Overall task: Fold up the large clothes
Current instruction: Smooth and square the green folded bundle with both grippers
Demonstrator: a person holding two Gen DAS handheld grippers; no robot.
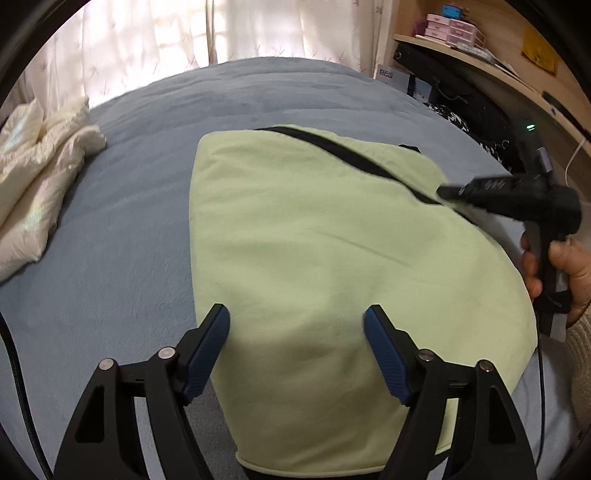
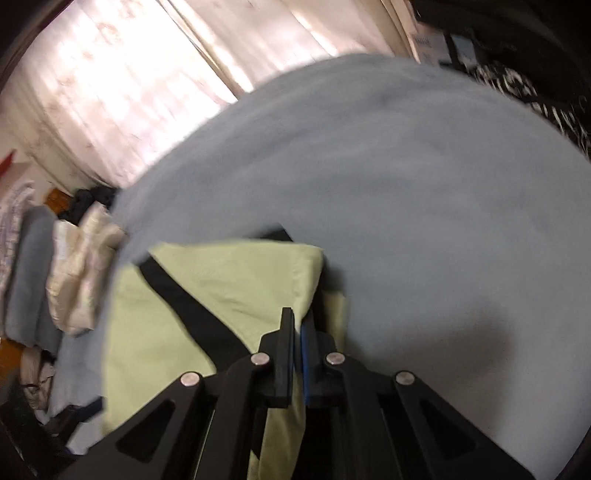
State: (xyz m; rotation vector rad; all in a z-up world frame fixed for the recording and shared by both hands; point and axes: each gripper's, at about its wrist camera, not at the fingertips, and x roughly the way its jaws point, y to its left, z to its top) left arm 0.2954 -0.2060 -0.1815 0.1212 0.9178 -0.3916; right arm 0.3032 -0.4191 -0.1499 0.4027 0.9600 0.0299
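Observation:
A pale green garment (image 1: 314, 251) with a black stripe (image 1: 343, 151) lies folded on the blue-grey bed (image 1: 129, 229). My left gripper (image 1: 297, 328) is open and empty, its blue pads (image 1: 207, 354) spread just above the garment's near part. My right gripper (image 1: 454, 192) shows at the right over the stripe, held by a hand. In the right wrist view the right gripper (image 2: 297, 325) is shut on the garment's (image 2: 229, 280) right edge, with green cloth hanging between the jaws. The view is blurred by motion.
A crumpled cream-white garment (image 1: 40, 177) lies at the bed's left edge; it also shows in the right wrist view (image 2: 85, 269). A wooden desk (image 1: 491, 70) with pink boxes stands at the far right, dark items below it. Curtains (image 1: 166, 33) hang behind the bed.

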